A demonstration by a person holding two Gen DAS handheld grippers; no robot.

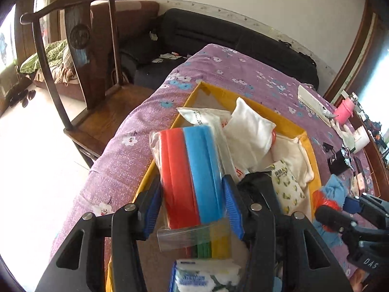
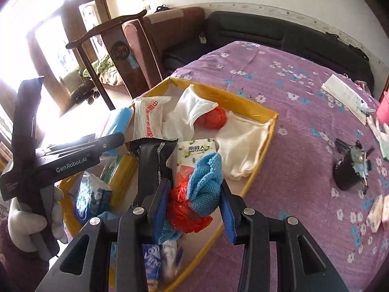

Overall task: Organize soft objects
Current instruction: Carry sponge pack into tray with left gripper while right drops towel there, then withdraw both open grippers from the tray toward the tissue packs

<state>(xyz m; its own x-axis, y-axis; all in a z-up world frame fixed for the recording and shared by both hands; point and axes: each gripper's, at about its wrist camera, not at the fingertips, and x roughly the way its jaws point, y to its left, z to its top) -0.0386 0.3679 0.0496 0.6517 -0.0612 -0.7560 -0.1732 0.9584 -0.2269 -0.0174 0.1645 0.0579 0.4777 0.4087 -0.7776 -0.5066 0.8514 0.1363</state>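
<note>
My left gripper (image 1: 192, 204) is shut on a clear bag of coloured sponges (image 1: 192, 170), red and blue on top, held over the yellow tray (image 1: 313, 150). My right gripper (image 2: 194, 204) is shut on a blue cloth (image 2: 206, 182) bundled with a red plastic bag (image 2: 184, 209), above the tray's near side (image 2: 257, 170). In the tray lie white cloths (image 2: 240, 141), a white pouch (image 2: 148, 119), a tissue pack (image 2: 197, 148), a black wrapper (image 2: 153, 168) and a red ball (image 2: 211, 118).
The tray sits on a purple flowered cover (image 2: 304, 126). A wooden chair (image 1: 80, 73) stands at the left. A white remote (image 2: 345, 99), a pink cup (image 1: 344, 109), a black object (image 2: 350, 168) and small packs (image 2: 375, 215) lie at the right.
</note>
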